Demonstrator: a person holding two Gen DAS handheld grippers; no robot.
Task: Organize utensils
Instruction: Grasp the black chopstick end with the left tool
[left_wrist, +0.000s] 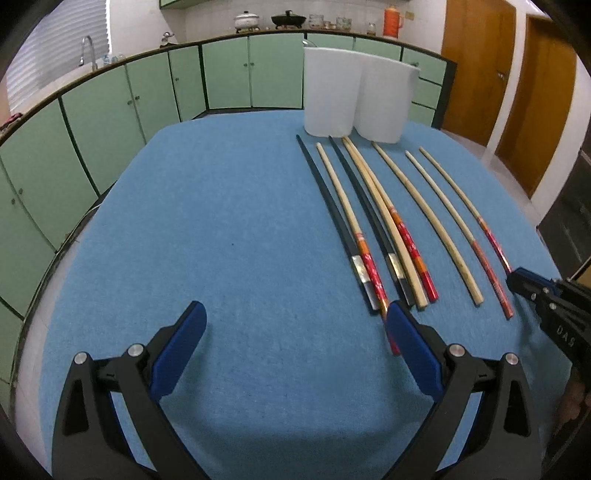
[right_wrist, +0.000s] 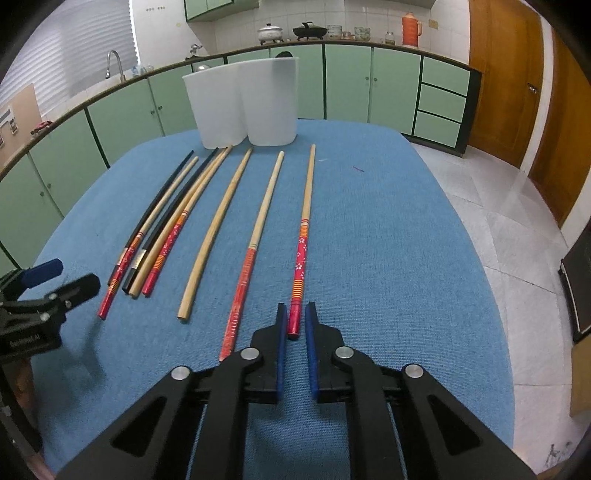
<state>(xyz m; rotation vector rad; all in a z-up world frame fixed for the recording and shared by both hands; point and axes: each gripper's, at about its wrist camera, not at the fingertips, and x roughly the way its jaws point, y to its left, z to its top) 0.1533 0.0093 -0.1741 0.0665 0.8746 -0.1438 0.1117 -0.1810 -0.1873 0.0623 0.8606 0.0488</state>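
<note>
Eight chopsticks (right_wrist: 221, 221) lie side by side on the blue worktop (right_wrist: 388, 240), tips toward a white holder (right_wrist: 242, 103). The rightmost (red flowered handle) (right_wrist: 301, 254) sits between the nearly closed right tongs (right_wrist: 295, 325), contact unclear. The left tongs (left_wrist: 295, 325) hang spread wide.

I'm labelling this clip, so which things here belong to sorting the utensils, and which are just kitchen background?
Belong to the job:
chopsticks
white holder
right tool, around the flowered chopstick
left tool, wide open

Just background:
blue cloth
pots
orange flask
tap
</note>
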